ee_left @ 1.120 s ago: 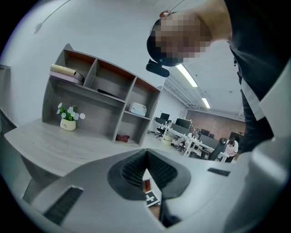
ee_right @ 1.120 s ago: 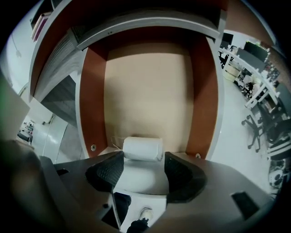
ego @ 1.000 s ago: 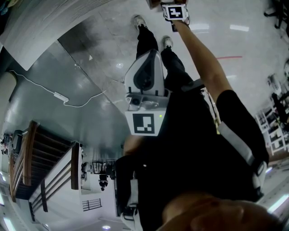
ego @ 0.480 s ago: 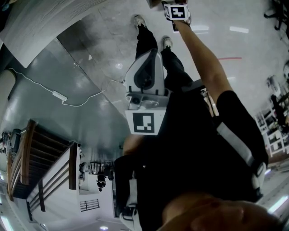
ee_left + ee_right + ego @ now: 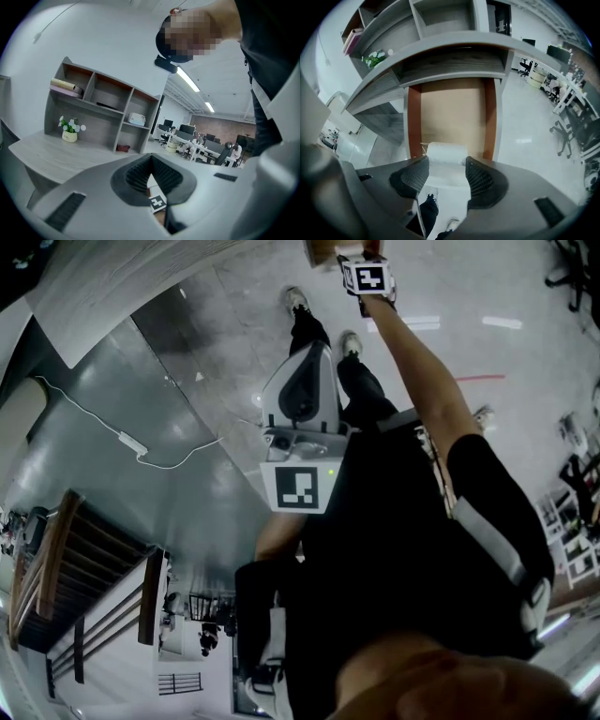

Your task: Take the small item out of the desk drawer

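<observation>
A small white roll-shaped item [image 5: 446, 152] lies at the near end of the open desk drawer [image 5: 450, 112], which has brown sides and a tan bottom. My right gripper [image 5: 446, 171] reaches into the drawer's front, its wide-set pads closed against both sides of the white item. In the head view the right gripper [image 5: 354, 261] is stretched out at the top beside the drawer's brown edge [image 5: 323, 249]. My left gripper [image 5: 317, 351] is held in front of the person's body, away from the drawer. In its own view the left gripper [image 5: 151, 159] is shut with nothing in it.
The grey desk top [image 5: 454, 47] overhangs the drawer, with a shelf unit [image 5: 93, 108] and a small flower pot [image 5: 69, 133] on it. A white cable [image 5: 141, 446] runs across the floor. Office chairs [image 5: 569, 136] stand to the right.
The head view has shifted slightly, so everything sits a little lower in the picture. Both grippers keep nearly the same places.
</observation>
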Motion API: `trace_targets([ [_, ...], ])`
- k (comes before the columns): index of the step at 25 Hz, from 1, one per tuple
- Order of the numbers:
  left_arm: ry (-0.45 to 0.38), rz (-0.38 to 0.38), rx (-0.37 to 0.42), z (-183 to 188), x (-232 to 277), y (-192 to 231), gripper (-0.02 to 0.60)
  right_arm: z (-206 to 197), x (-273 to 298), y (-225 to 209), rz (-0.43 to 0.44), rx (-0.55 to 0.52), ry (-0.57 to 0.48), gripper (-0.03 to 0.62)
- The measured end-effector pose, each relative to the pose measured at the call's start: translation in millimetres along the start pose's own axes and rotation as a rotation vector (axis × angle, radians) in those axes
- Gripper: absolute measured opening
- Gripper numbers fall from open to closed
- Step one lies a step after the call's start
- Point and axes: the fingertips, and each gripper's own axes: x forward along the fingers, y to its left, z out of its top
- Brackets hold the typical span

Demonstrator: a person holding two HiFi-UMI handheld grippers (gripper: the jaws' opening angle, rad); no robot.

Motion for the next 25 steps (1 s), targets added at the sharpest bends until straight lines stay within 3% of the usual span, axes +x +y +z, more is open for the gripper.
trace_targets([
  [18,-0.124,0.036,0.06,25,-84,-72,-0.008,-8,-122,1,0.072,-0.026,-0.181,0.244],
  [22,-0.172,0.044,0.084,33,-99,-92,-0.008,-19,-156,22,0.191,0.001,-0.179,0.244],
  [25,-0.204,0.052,0.1,38,-114,-110,-0.008,-22,-180,23,0.217,-0.014,-0.215,0.244],
])
